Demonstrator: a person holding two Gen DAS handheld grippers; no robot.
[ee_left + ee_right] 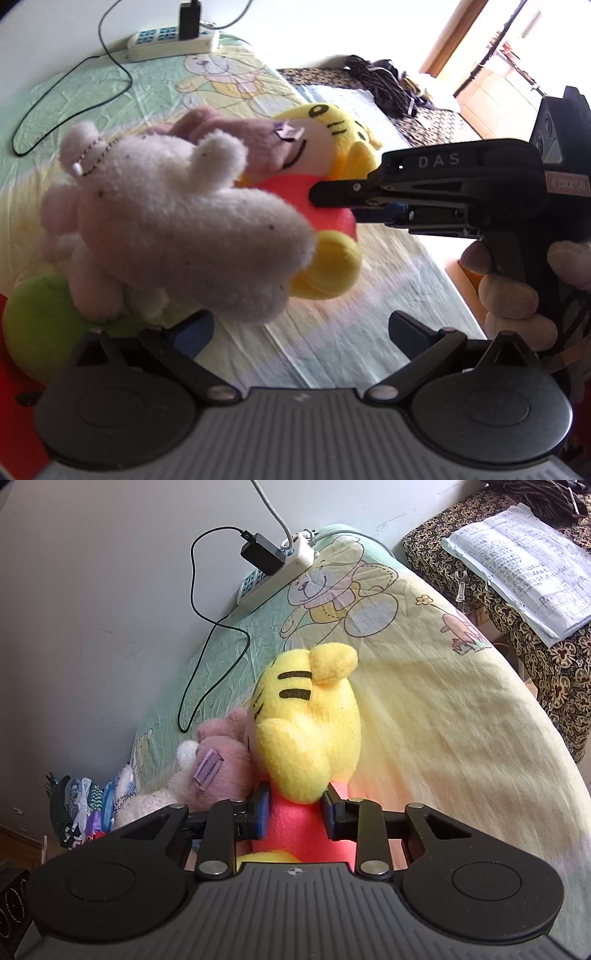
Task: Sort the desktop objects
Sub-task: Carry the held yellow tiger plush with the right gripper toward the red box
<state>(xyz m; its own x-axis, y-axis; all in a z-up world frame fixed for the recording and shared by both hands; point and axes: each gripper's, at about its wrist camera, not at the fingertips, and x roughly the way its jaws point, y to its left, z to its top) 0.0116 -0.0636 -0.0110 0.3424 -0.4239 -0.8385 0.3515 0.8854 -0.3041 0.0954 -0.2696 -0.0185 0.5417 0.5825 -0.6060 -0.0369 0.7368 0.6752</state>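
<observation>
R gripper [295,812] clamped on yellow tiger plush [306,731]; L gripper [299,332] wide open, empty.

plush toys [177,221]: 3 (white, pink, yellow) | power strip [171,44]: 1

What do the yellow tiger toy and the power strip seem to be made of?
Yellow tiger toy: soft plush fabric, fuzzy matte nap; the right gripper dents its red body. Power strip: probably hard white plastic, smooth, with crisp edges.
</observation>
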